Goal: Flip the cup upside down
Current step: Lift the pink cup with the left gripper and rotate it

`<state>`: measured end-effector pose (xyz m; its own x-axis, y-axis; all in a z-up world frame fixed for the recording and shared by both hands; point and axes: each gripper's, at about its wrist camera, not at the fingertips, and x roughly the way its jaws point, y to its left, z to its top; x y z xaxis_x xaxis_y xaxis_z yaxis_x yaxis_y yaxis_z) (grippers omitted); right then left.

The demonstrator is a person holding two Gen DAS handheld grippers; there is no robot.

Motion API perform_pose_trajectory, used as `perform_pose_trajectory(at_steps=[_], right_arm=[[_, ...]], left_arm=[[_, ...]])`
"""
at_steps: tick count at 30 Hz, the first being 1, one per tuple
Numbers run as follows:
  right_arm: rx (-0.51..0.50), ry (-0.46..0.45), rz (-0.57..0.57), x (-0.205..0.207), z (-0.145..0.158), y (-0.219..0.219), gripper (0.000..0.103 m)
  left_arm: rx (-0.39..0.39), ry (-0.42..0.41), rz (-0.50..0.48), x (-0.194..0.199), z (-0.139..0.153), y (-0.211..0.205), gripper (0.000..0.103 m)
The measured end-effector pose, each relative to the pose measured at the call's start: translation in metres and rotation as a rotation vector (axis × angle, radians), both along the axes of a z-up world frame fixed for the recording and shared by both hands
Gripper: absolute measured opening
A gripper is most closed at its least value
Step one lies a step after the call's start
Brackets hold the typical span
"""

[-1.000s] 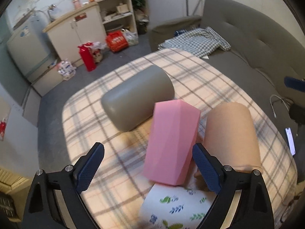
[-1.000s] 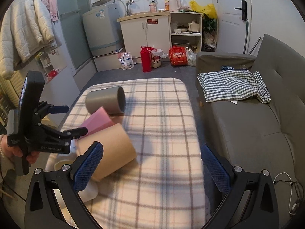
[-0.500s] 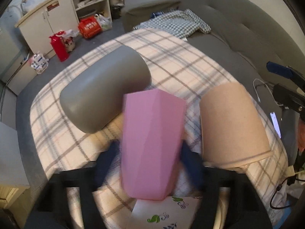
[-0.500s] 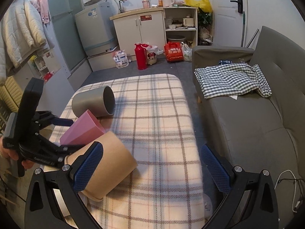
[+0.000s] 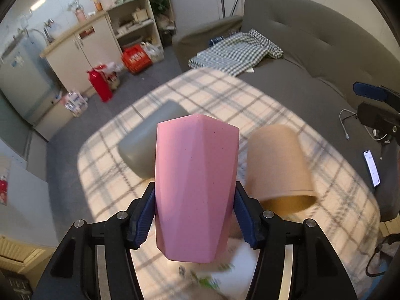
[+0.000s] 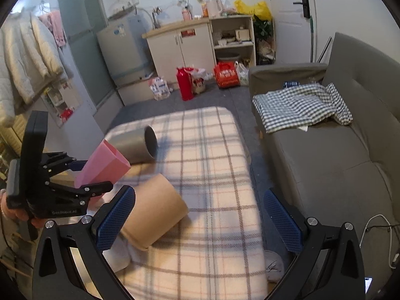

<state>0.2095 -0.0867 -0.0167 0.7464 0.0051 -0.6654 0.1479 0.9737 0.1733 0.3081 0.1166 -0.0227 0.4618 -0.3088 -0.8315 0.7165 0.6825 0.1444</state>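
Pink faceted cup (image 5: 196, 190) sits clamped between the blue pads of my left hand-held gripper (image 5: 194, 215), pinched across its flat sides low on the body so the facets give the pads something square to bite on. From the right wrist view it hangs in the air above the near corner of the plaid-covered table (image 6: 212, 155), tilted with one end pointing up and toward the room; which end is the mouth I cannot tell for sure. I judge the tilt as part of turning it over. A grey cup (image 6: 136, 145) and a tan paper cup (image 6: 152, 212) lie on their sides on the cloth, close beneath and beside the pink one, and a leaf-printed cup (image 5: 212, 278) shows blurred under it. My left hand (image 6: 15, 212) grips the handle at the left edge, wrist angled upward. My right hand-held gripper (image 6: 197, 217) hovers empty, pads spread wide, over the tan cup's end of the table.
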Motion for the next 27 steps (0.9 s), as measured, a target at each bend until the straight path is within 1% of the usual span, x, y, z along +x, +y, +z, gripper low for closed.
perform_pose_trajectory(at_steps=[3,5,8,11,13,14,16,18,20,23,25,27], right_arm=[[-0.003,-0.049,0.002,-0.023,0.023,0.003,0.103],[-0.017,-0.070,-0.006,-0.035,0.038,0.004,0.103],[-0.030,-0.104,-0.012,-0.062,0.053,0.006,0.103],[-0.030,-0.130,-0.019,-0.090,0.059,0.009,0.103],[-0.024,-0.131,-0.021,-0.108,0.058,0.010,0.103],[-0.021,-0.129,-0.019,-0.117,0.055,0.009,0.103],[-0.028,-0.119,-0.018,-0.134,0.049,0.012,0.103],[-0.035,-0.111,-0.017,-0.148,0.040,0.014,0.103],[-0.047,-0.091,-0.021,-0.160,0.031,0.016,0.103],[-0.057,-0.058,-0.035,-0.175,0.011,0.013,0.103],[-0.025,-0.038,-0.042,-0.180,0.001,0.010,0.103],[-0.012,-0.016,-0.047,-0.181,-0.008,0.008,0.103]], left_arm=[[-0.030,-0.024,0.046,-0.021,0.032,0.005,0.059],[-0.063,-0.022,0.079,-0.037,0.052,0.007,0.059],[-0.131,-0.028,0.168,-0.072,0.079,0.014,0.060],[-0.185,-0.035,0.256,-0.110,0.087,0.017,0.060],[-0.210,-0.045,0.310,-0.140,0.083,0.019,0.060],[-0.232,-0.032,0.331,-0.153,0.079,0.019,0.060],[-0.288,0.019,0.377,-0.176,0.063,0.019,0.060],[-0.306,0.042,0.407,-0.194,0.049,0.017,0.060],[-0.300,0.064,0.417,-0.206,0.033,0.012,0.060],[-0.279,0.073,0.413,-0.217,0.014,0.000,0.060],[-0.262,0.069,0.425,-0.222,0.000,-0.005,0.060],[-0.264,0.096,0.436,-0.221,-0.013,-0.008,0.060]])
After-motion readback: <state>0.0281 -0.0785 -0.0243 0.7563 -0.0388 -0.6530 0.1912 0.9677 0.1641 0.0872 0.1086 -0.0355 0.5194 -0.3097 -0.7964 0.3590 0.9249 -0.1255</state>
